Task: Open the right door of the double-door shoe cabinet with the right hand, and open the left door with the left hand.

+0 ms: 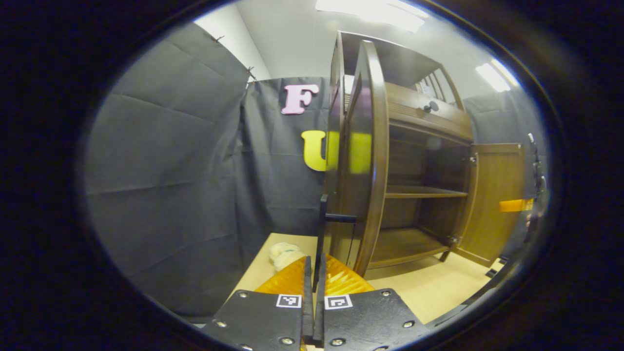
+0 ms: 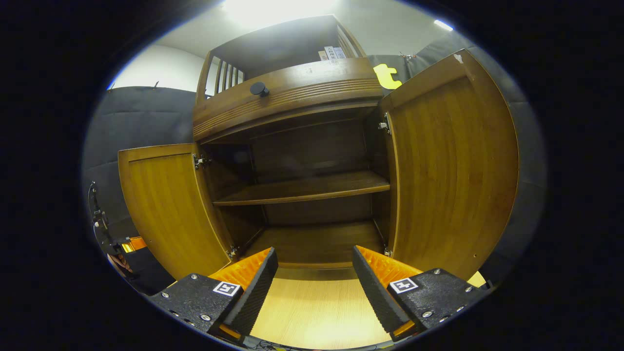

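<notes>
**Two doors swung wide, left tongs on the handle**

Both doors of the shoe cabinet (image 2: 297, 161) stand open. In the right gripper view the right door (image 2: 453, 170) is folded well back on its hinges, the left door (image 2: 165, 209) is open on the other side, and the bare middle shelf (image 2: 302, 187) and bottom board lie exposed between them. The cabinet stands on the pale wood desk (image 2: 317, 307), set toward its back edge.

In the left gripper view the left door appears nearly edge-on, and its black bar handle (image 1: 322, 229) runs down into the slit between the left tongs (image 1: 314, 273), which are clenched on it with both pads against the bar. The right tongs (image 2: 314, 273) are released, their fingers spread wide and holding nothing, hovering over the desk in front of the open cabinet and apart from both doors.

By this reading the task is all but finished; what remains is letting go of the left handle. Doing that well means spreading the pads fully before drawing back, and pulling away along the line of the bar rather than across it, so the door is not dragged toward shut. A small pale bundle (image 1: 285, 253) lies on the desk near the left door's foot and is best left clear of the retreat.
</notes>
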`<state>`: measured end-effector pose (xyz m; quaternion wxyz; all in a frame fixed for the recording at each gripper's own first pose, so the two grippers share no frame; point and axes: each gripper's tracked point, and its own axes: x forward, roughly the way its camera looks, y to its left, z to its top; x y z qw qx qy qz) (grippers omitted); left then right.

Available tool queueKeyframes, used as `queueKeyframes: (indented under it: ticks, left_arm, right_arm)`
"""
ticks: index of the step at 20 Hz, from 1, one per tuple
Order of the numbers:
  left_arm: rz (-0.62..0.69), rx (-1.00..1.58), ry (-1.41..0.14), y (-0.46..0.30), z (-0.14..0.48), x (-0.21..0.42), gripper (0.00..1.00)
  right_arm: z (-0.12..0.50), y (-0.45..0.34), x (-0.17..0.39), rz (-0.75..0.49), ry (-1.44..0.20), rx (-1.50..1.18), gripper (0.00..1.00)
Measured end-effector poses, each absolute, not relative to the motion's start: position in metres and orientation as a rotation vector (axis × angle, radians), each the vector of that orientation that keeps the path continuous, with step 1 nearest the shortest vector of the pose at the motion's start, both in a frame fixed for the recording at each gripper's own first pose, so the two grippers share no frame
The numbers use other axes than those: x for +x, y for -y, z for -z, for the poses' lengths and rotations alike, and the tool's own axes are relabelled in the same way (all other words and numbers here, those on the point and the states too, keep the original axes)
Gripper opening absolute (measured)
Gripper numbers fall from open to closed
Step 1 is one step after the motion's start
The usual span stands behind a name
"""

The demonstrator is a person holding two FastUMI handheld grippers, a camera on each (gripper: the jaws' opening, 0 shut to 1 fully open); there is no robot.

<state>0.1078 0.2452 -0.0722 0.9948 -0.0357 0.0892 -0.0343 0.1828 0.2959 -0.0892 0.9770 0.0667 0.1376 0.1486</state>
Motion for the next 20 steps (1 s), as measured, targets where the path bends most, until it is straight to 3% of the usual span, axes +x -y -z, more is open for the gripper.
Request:
queueKeyframes:
  ticks: [4,5,6,13,17,20]
  left_arm:
    - [0.045,-0.047,-0.206,-0.247,0.084,0.098,0.02]
    - [0.031,-0.036,-0.207,-0.247,0.082,0.093,0.03]
    - [0.015,-0.03,-0.203,-0.248,0.078,0.088,0.03]
    - [-0.195,0.055,-0.107,-0.253,0.01,0.032,0.02]
    - [-0.253,0.062,-0.061,-0.214,-0.034,0.001,0.39]
    - [-0.266,0.071,-0.033,-0.178,-0.059,-0.008,1.0]
  right_arm:
    - [0.085,-0.295,0.184,-0.283,-0.297,0.132,0.91]
    - [0.083,-0.294,0.184,-0.282,-0.296,0.133,0.95]
    - [0.082,-0.292,0.184,-0.282,-0.294,0.13,0.91]
    - [0.072,-0.267,0.191,-0.238,-0.257,0.101,0.91]
    - [0.056,-0.238,0.179,-0.197,-0.237,0.115,0.91]
    - [0.038,-0.215,0.165,-0.169,-0.196,0.103,0.91]
